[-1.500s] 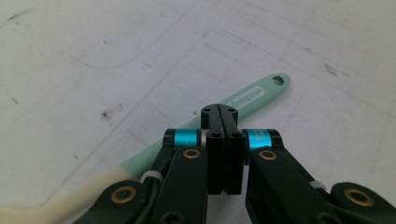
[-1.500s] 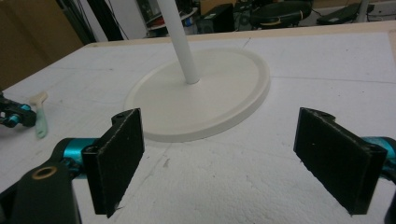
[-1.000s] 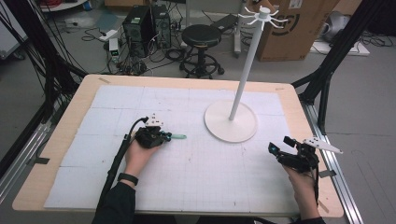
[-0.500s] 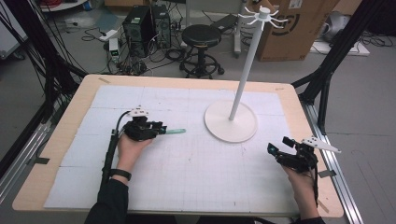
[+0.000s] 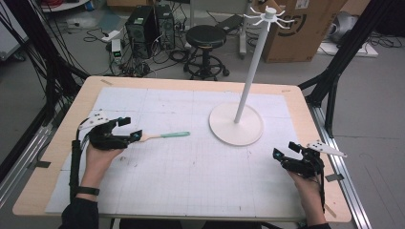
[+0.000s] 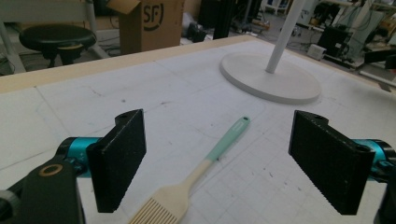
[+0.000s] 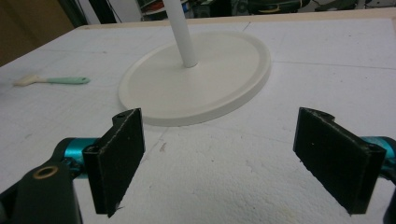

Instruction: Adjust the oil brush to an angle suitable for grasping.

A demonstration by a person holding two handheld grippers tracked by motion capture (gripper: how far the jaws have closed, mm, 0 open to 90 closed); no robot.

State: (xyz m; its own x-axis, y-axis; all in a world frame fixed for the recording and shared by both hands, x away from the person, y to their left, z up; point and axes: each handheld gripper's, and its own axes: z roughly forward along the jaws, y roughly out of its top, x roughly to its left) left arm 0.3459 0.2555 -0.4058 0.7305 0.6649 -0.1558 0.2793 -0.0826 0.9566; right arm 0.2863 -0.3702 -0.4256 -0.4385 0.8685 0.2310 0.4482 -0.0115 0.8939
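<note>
A small pastry brush with a cream bristle head and a mint-green handle (image 5: 160,135) lies flat on the white gridded mat covering the wooden table (image 5: 191,162), left of centre, handle pointing toward the white coat-stand-like rack with a round disc base (image 5: 236,124) that stands right of centre. The left gripper (image 5: 129,129) sits at the brush's bristle end; in the left gripper view its two black jaws stand wide apart with the brush (image 6: 196,175) lying on the mat between them, bristles nearest the camera, neither jaw touching it. The left gripper holds nothing. The right gripper (image 5: 284,151) hovers low near the front right of the mat, well apart from the brush and just short of the rack base; its jaws are likewise spread wide and hold nothing. In the right gripper view the disc base (image 7: 196,81) lies just ahead and the brush (image 7: 51,80) shows far off at left.
</note>
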